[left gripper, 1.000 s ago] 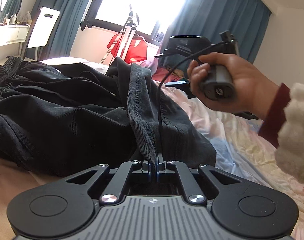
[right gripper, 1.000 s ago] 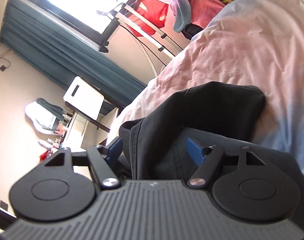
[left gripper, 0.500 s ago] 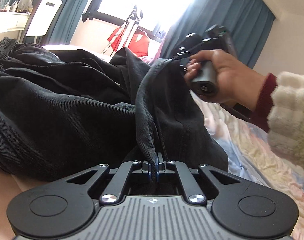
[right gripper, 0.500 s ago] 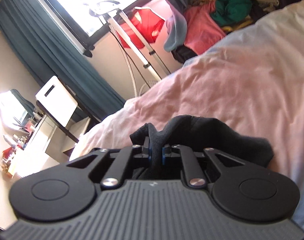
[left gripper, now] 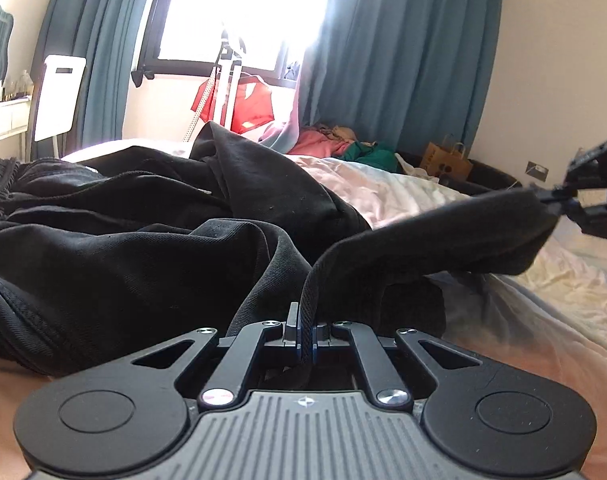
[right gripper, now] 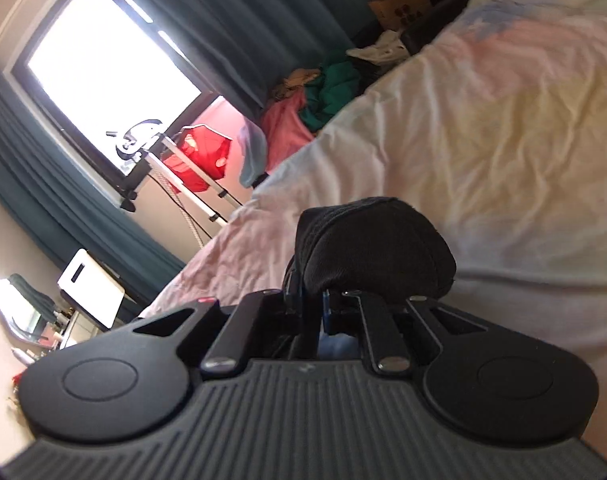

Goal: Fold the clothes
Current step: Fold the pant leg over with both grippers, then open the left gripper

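A black garment [left gripper: 135, 248] lies rumpled on the bed. My left gripper [left gripper: 305, 334] is shut on its thick hem at the near edge. My right gripper [left gripper: 559, 200] is seen at the far right in the left wrist view, shut on the other end of the same hem, which stretches taut and raised between the two. In the right wrist view my right gripper [right gripper: 313, 312] is shut on a bunched black fold [right gripper: 375, 248] above the sheet.
The bed has a pale pink and cream sheet [right gripper: 503, 140]. A pile of pink and green clothes [left gripper: 343, 146] lies at the far side. A drying rack with a red garment [left gripper: 247, 104] stands by the window. A white chair [left gripper: 59, 100] and a paper bag [left gripper: 447, 160] stand near the walls.
My right gripper closed on the black fabric and pulled it away to the right, stretching the hem out from my left gripper. The left gripper kept its hold.
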Motion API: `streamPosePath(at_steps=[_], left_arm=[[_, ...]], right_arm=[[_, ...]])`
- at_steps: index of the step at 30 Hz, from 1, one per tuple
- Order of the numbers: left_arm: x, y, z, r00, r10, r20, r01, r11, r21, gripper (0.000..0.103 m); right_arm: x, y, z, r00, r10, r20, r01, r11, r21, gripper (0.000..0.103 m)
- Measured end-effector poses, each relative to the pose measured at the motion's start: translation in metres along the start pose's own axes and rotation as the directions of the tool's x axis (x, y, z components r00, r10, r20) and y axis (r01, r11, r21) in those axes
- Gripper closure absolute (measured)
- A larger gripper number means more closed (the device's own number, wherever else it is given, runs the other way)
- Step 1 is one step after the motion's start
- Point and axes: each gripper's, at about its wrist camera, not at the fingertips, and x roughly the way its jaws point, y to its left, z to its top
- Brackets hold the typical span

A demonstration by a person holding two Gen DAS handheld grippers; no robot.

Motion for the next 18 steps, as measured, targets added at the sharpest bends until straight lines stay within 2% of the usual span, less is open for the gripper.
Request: streamPosePath(at_steps=[4,8,11,13,15,18], left_arm=[[-0.003,-0.011,0.0,0.999,0.03,-0.032,-0.03,0.999,0.024,0.098],[-0.01,-0.021,-0.008,0.997,0.06,-0.058,-0.058,0.998,0.033,0.098],[-0.012,-0.026,-0.013,0.995,0.077,-0.068,-0.074,0.996,0.052,0.098],[-0.012,-0.029,-0.016,0.994,0.084,-0.069,-0.079,0.995,0.065,0.098],[-0.011,-0.029,-0.018,0.993,0.091,-0.074,-0.087,0.994,0.064,0.097],[-0.008,-0.025,-0.019,0.992,0.093,-0.082,-0.09,0.995,0.043,0.097]], right_arm=[[-0.009,-0.058,-0.023,0.989,-0.003,-0.15,0.02,0.994,0.109,0.089],[-0.01,-0.085,-0.043,0.966,0.053,-0.253,0.0,0.979,0.204,0.086],[-0.016,-0.101,-0.042,0.973,0.104,-0.205,-0.028,0.938,0.345,0.067],[-0.023,-0.11,-0.039,0.983,0.115,-0.145,-0.044,0.906,0.422,0.044],[-0.024,-0.114,-0.036,0.989,0.093,-0.114,-0.033,0.896,0.444,0.026],[-0.015,-0.115,-0.032,0.991,0.075,-0.109,-0.022,0.906,0.422,0.025]])
